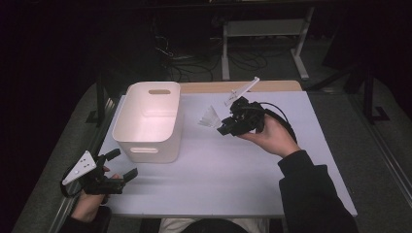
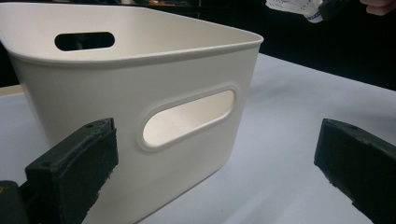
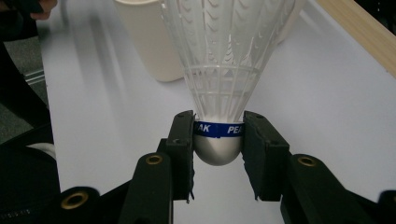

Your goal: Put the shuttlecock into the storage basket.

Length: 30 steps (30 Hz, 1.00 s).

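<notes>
A white feather shuttlecock (image 3: 224, 56) with a blue band and a grey cork is clamped at its base by my right gripper (image 3: 218, 135). In the high view that right gripper (image 1: 224, 127) holds the shuttlecock (image 1: 210, 118) above the table, just right of the white bin (image 1: 148, 121), feathers pointing toward the bin. My left gripper (image 1: 122, 164) rests at the table's front left corner, jaws apart and empty. In the left gripper view the bin (image 2: 135, 93) stands close ahead, its handle slot between the wide-apart pads (image 2: 74, 163).
The bin is empty and stands left of centre on the white table (image 1: 233, 165). A wooden strip (image 1: 228, 87) runs along the far edge. Beyond the table, a desk frame (image 1: 262, 34) and floor cables (image 1: 194, 63) lie in the dark.
</notes>
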Each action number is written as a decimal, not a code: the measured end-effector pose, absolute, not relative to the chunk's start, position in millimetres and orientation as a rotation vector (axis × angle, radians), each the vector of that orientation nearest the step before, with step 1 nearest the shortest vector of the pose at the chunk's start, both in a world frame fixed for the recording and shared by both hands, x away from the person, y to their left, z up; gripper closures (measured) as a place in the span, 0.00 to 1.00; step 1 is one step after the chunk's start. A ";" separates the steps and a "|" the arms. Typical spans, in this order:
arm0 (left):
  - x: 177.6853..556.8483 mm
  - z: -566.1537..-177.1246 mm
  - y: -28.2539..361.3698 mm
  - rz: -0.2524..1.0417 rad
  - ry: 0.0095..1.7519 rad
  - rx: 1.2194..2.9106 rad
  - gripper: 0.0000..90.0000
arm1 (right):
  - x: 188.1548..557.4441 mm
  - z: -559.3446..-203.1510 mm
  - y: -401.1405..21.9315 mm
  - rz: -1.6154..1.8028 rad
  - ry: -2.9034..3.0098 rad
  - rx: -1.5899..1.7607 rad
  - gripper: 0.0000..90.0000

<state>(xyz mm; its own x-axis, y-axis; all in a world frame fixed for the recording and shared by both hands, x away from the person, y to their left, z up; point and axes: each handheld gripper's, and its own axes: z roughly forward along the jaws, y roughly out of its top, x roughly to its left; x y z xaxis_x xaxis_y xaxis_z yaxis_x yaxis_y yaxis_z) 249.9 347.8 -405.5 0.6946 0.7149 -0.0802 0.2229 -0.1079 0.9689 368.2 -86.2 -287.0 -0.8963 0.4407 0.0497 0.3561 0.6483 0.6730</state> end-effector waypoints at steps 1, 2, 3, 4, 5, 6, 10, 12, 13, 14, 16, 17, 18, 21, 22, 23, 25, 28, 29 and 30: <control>249.9 -405.5 347.7 0.495 0.766 1.667 0.00 | 368.4 -286.0 -85.2 1.083 2.743 0.667 0.71; 249.9 -405.5 347.6 0.494 0.765 1.665 0.00 | 369.0 -285.4 -84.3 1.080 2.743 0.659 0.71; 249.9 -405.5 347.7 0.495 0.765 1.666 0.00 | 369.3 -284.7 -83.3 1.082 2.743 0.658 0.71; 250.0 -405.5 347.7 0.494 0.766 1.666 0.00 | 369.5 -284.0 -82.5 1.084 2.741 0.659 0.71; 250.0 -405.5 347.7 0.495 0.766 1.667 0.00 | 370.1 -283.5 -81.8 1.087 2.742 0.654 0.71; 250.0 -405.5 347.6 0.494 0.765 1.666 0.00 | 370.7 -283.2 -80.9 1.089 2.740 0.652 0.71; 250.0 -405.5 347.7 0.496 0.764 1.666 0.00 | 373.2 -281.9 -76.3 1.084 2.743 0.643 0.71; 250.0 -405.5 347.6 0.495 0.764 1.666 0.00 | 374.4 -281.2 -74.0 1.081 2.749 0.639 0.71; 250.0 -405.5 347.6 0.495 0.763 1.667 0.00 | 375.2 -281.1 -73.1 1.082 2.749 0.633 0.71; 249.9 -405.5 347.5 0.495 0.764 1.667 0.00 | 375.7 -280.8 -72.4 1.081 2.749 0.633 0.71; 250.0 -405.5 347.6 0.495 0.763 1.667 0.00 | 376.7 -280.3 -71.2 1.089 2.749 0.629 0.71; 250.1 -405.6 347.5 0.494 0.763 1.667 0.00 | 377.0 -280.0 -70.2 1.092 2.750 0.631 0.71; 250.1 -405.6 347.4 0.494 0.762 1.668 0.00 | 377.7 -279.8 -69.3 1.093 2.750 0.622 0.71; 250.0 -405.5 347.4 0.494 0.762 1.667 0.00 | 378.9 -278.3 -65.6 1.090 2.754 0.616 0.71; 250.0 -405.5 347.5 0.494 0.763 1.667 0.00 | 379.3 -277.8 -64.2 1.089 2.758 0.614 0.71; 250.0 -405.5 347.4 0.494 0.762 1.667 0.00 | 379.8 -277.4 -62.6 1.088 2.758 0.611 0.71; 250.1 -405.6 347.3 0.494 0.762 1.667 0.00 | 380.6 -276.4 -59.6 1.089 2.762 0.600 0.71; 250.2 -405.6 347.4 0.493 0.761 1.668 0.00 | 381.7 -275.3 -55.2 1.093 2.764 0.589 0.71; 250.2 -405.6 347.3 0.493 0.762 1.668 0.00 | 382.4 -275.2 -53.7 1.091 2.763 0.588 0.71; 250.1 -405.7 347.2 0.493 0.763 1.668 0.00 | 382.9 -274.9 -52.2 1.089 2.765 0.586 0.71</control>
